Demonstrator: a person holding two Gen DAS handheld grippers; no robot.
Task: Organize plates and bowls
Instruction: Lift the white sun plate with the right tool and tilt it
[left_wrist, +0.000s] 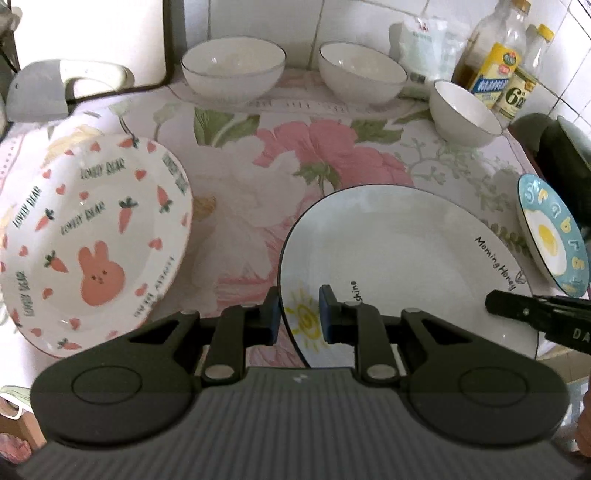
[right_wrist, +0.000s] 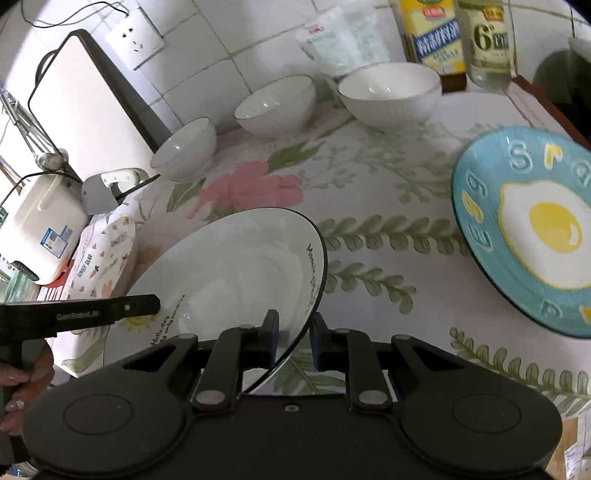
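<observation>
Plate (left_wrist: 406, 258) — bowls (left_wrist: 233, 68), bottles (left_wrist: 495, 66) behind

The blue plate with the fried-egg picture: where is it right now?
The blue plate with the fried-egg picture lies on the floral tablecloth at the right of the right wrist view, beyond the white sun-drawing plate, near the condiment bottles.
</observation>
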